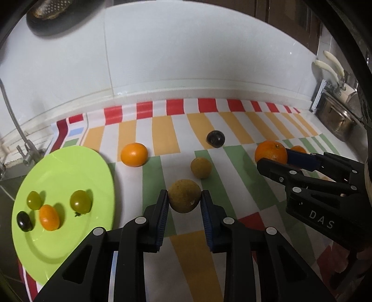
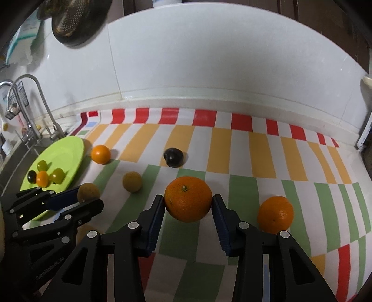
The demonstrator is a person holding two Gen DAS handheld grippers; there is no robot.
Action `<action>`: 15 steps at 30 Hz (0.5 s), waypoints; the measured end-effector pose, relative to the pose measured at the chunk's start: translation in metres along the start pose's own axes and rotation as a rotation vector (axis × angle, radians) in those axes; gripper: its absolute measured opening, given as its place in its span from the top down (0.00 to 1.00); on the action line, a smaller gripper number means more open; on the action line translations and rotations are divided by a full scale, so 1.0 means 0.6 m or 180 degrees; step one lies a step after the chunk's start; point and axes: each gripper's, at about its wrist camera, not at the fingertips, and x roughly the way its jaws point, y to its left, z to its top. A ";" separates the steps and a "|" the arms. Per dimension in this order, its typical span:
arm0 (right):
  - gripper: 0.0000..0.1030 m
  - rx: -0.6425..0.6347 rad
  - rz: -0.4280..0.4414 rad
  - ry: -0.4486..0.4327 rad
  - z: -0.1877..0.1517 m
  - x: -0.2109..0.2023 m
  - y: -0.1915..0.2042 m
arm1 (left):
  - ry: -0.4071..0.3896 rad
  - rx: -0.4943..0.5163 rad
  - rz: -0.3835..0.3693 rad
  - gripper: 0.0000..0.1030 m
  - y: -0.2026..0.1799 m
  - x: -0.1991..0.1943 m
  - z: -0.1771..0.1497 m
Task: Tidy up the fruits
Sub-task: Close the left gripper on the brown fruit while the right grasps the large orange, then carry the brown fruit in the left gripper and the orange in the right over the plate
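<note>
My left gripper (image 1: pixel 184 202) is shut on a brown round fruit (image 1: pixel 184 195), held just above the striped cloth (image 1: pixel 162 130). My right gripper (image 2: pixel 188 204) is shut on a large orange (image 2: pixel 188 198); in the left wrist view that same right gripper (image 1: pixel 275 160) and its orange (image 1: pixel 270 152) show at the right. A green plate (image 1: pixel 69 162) at the left holds two green grapes, a dark grape and a small orange fruit. On the cloth lie a small orange (image 1: pixel 134 154), a second brown fruit (image 1: pixel 201 167), a dark plum (image 1: pixel 215 139) and another orange (image 2: pixel 275 214).
A sink with taps (image 2: pixel 28 120) lies left of the plate. A white tiled wall (image 2: pixel 209 69) backs the counter, with a dark colander (image 2: pixel 69 21) hanging on it. Steel pots with white handles (image 1: pixel 337 111) stand at the far right.
</note>
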 end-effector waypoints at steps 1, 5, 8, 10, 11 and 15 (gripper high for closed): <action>0.58 0.0000 0.0002 -0.0019 0.000 -0.006 0.002 | -0.0020 -0.0005 0.0004 0.73 0.001 -0.007 -0.001; 0.58 -0.0024 0.0022 -0.0103 0.001 -0.033 0.015 | -0.0125 -0.0021 0.0017 0.73 0.002 -0.042 -0.003; 0.58 -0.0050 0.0031 -0.0170 -0.001 -0.055 0.027 | -0.0198 -0.0032 0.0023 0.73 0.002 -0.066 -0.005; 0.58 -0.0061 0.0036 -0.0210 -0.001 -0.070 0.035 | -0.0256 -0.0031 0.0033 0.73 0.003 -0.084 -0.007; 0.58 -0.0070 0.0037 -0.0233 -0.002 -0.079 0.040 | -0.0291 -0.0029 0.0043 0.73 0.003 -0.093 -0.008; 0.58 -0.0103 0.0027 -0.0310 -0.004 -0.107 0.057 | -0.0414 -0.0016 0.0062 0.73 0.007 -0.127 -0.015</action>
